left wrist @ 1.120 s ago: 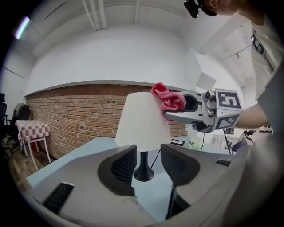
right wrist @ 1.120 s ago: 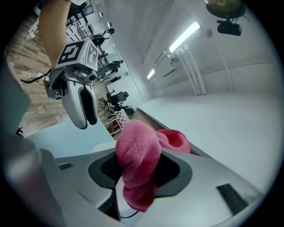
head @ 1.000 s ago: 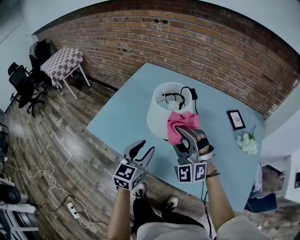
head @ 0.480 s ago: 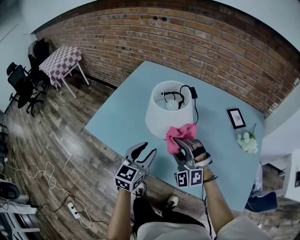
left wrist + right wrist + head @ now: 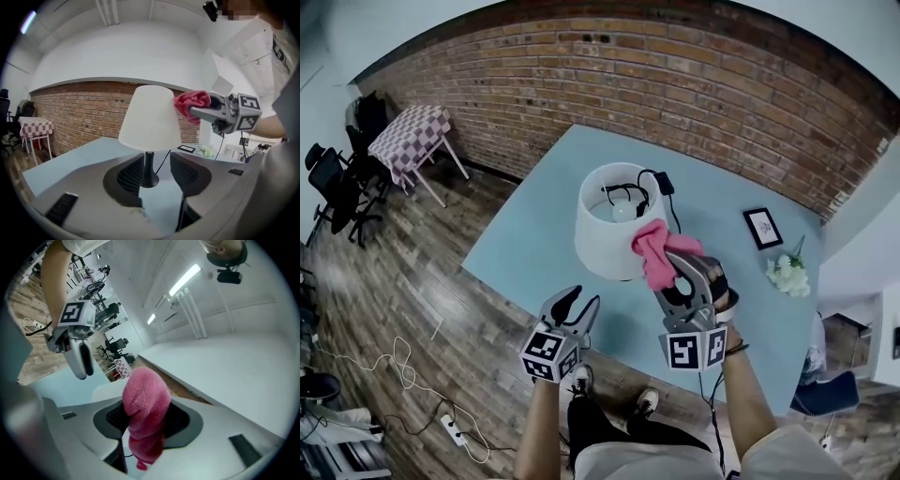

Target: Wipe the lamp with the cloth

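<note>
The right claw (image 5: 677, 269) clamps a fluffy pink cloth (image 5: 653, 249) against the white-shaded table lamp (image 5: 602, 240); the left claw (image 5: 573, 306) hangs half-open, empty.

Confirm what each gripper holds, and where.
Right gripper pinches the pink cloth by a bunched part; the wad bulges past the tips. Left gripper open, empty.

I was looking into an office-like studio: brick wall (image 5: 675, 84), wood floor (image 5: 412, 281), black office chairs (image 5: 326, 178) beside a checkered table (image 5: 411, 133).
</note>
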{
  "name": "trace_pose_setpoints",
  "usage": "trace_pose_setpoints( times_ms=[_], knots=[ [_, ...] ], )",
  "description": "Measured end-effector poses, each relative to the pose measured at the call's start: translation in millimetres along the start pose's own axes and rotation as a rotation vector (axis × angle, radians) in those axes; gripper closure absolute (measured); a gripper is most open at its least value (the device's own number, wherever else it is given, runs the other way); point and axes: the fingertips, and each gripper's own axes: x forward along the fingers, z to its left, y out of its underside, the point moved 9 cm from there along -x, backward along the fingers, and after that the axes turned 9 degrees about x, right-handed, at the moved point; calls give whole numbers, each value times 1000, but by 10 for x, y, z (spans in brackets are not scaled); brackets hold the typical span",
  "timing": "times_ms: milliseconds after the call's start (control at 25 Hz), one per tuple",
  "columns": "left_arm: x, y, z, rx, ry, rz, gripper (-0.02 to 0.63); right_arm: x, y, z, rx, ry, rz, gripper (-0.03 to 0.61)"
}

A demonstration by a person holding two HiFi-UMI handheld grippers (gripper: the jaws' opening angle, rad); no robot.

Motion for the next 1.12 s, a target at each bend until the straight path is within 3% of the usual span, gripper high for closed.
trace_pose_setpoints(
  times_ms=[160,320,640,800,1120],
  knots=[
    [51,-30,-5,-28,-11,2,411,170,-154,-454,-34,78,-69,374],
    [85,12,-57,-22,-1,17,411,335,-201,-581,-48,79,-110,374],
    [105,93,-142,-14,25,57,411,373,24,-279,59,7,-117,374],
    [143,113,-168,17,39,81,411,322,117,-124,42,-25,-74,374],
    [229,201,-316,2,60,104,411,168,431,312,45,-109,19,373]
  ],
)
